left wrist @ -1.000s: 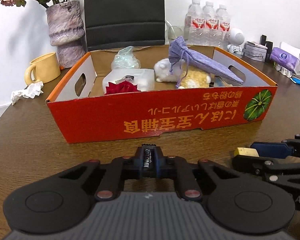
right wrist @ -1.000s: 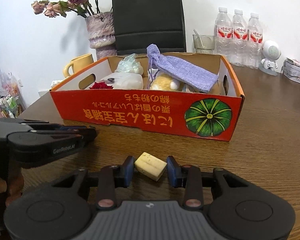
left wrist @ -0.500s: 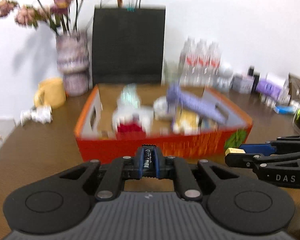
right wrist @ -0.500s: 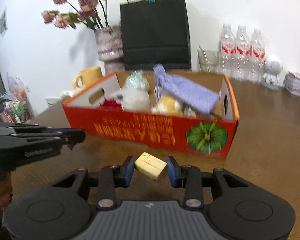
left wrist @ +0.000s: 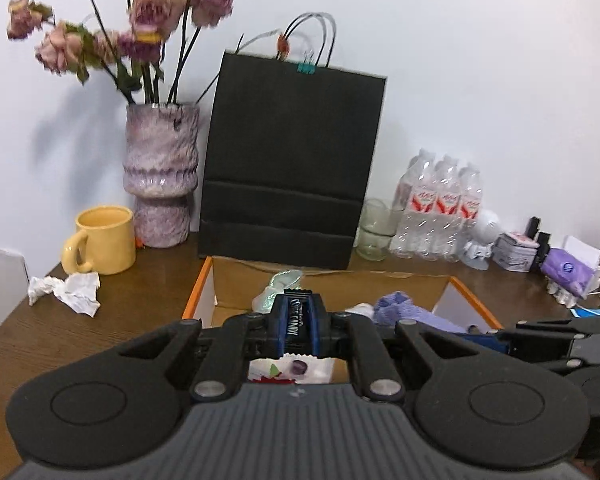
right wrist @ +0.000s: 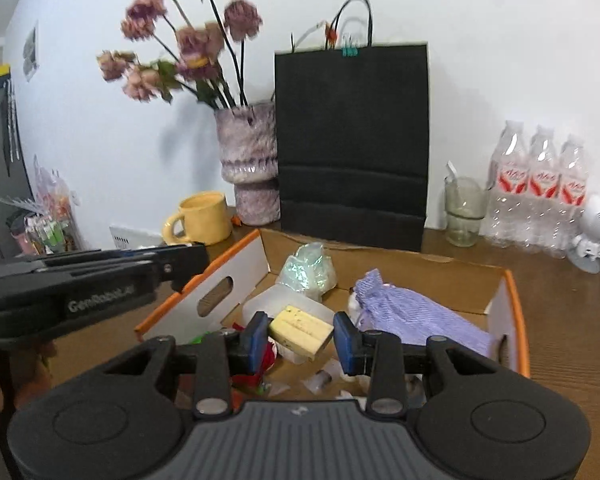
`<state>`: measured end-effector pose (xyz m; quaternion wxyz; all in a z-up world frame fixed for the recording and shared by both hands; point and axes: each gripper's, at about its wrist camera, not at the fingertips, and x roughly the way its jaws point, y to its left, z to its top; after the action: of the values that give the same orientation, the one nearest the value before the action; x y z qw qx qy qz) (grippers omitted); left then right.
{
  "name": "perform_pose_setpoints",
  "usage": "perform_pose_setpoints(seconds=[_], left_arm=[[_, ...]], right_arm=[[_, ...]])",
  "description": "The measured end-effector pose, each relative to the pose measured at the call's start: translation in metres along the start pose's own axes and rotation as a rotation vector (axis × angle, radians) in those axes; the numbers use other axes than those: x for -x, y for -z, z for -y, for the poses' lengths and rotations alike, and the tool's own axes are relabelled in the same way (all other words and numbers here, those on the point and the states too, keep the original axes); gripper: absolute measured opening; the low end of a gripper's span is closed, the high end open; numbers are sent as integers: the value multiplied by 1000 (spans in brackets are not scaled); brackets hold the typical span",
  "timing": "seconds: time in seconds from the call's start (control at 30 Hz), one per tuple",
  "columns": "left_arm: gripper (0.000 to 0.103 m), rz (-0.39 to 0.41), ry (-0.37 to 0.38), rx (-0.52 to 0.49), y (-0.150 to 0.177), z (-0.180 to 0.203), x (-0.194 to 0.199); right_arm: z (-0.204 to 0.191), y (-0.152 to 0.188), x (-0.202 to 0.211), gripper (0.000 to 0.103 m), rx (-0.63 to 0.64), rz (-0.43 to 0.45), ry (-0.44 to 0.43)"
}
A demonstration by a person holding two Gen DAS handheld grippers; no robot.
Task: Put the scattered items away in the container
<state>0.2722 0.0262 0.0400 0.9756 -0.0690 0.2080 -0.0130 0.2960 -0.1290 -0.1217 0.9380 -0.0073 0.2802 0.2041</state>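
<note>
The orange cardboard box (right wrist: pixel 518 312) holds a purple cloth pouch (right wrist: pixel 416 312), a clear iridescent bag (right wrist: pixel 308 270), a white plastic tub and small wrappers. My left gripper (left wrist: pixel 298 320) is shut on a dark candy packet (left wrist: pixel 297 318) and hangs over the box (left wrist: pixel 198 292). My right gripper (right wrist: pixel 301 338) is shut on a pale yellow block (right wrist: pixel 301 327), held above the inside of the box. The left gripper also shows from the side in the right wrist view (right wrist: pixel 188 260).
Behind the box stand a black paper bag (left wrist: pixel 292 168), a purple vase with dried flowers (left wrist: pixel 160 176), a yellow mug (left wrist: pixel 102 240), a glass (left wrist: pixel 376 228) and water bottles (left wrist: pixel 440 208). Crumpled paper (left wrist: pixel 66 290) lies on the table at left. Small items sit at far right.
Both grippers have risen from table level in front of the box and moved forward over it, each still holding its item.
</note>
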Motion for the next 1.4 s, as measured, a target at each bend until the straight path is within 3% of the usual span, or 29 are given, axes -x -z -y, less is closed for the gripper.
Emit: perform_pose_setpoints(seconds=[0.53, 0.57, 0.6, 0.63, 0.67, 0.73, 0.77, 0.83, 0.9, 1.03, 1.23, 1.4], left_arm=[[13, -172, -21, -29, 28, -16, -64], [15, -177, -23, -34, 29, -15, -65], [24, -179, -27, -37, 30, -15, -65], [42, -177, -32, -42, 30, -14, -64], [51, -171, -36, -47, 31, -13, -62], [74, -148, -21, -50, 29, -11, -55], [79, -137, -17, -55, 28, -9, -50], [97, -106, -30, -69, 24, -6, -40], [103, -68, -36, -81, 21, -3, -29], [103, -24, -31, -74, 15, -1, -6], [103, -35, -21, -41, 18, -2, 24], [103, -32, -29, -20, 22, -3, 51]], right_arm=[[10, 21, -81, 34, 13, -177, 50], [11, 23, -83, 34, 12, -183, 53], [11, 24, -84, 34, 12, -189, 54], [11, 25, -85, 34, 13, -194, 56], [11, 26, -85, 35, 15, -197, 57], [10, 27, -84, 48, 13, -204, 60], [11, 27, -81, 52, 3, -203, 64], [15, 24, -73, 73, -28, -196, 47], [17, 22, -62, 81, -50, -174, 30], [12, 21, -36, 90, -41, -132, 40], [2, 25, 5, 101, -31, -83, 111], [2, 30, 37, 101, -50, -58, 165]])
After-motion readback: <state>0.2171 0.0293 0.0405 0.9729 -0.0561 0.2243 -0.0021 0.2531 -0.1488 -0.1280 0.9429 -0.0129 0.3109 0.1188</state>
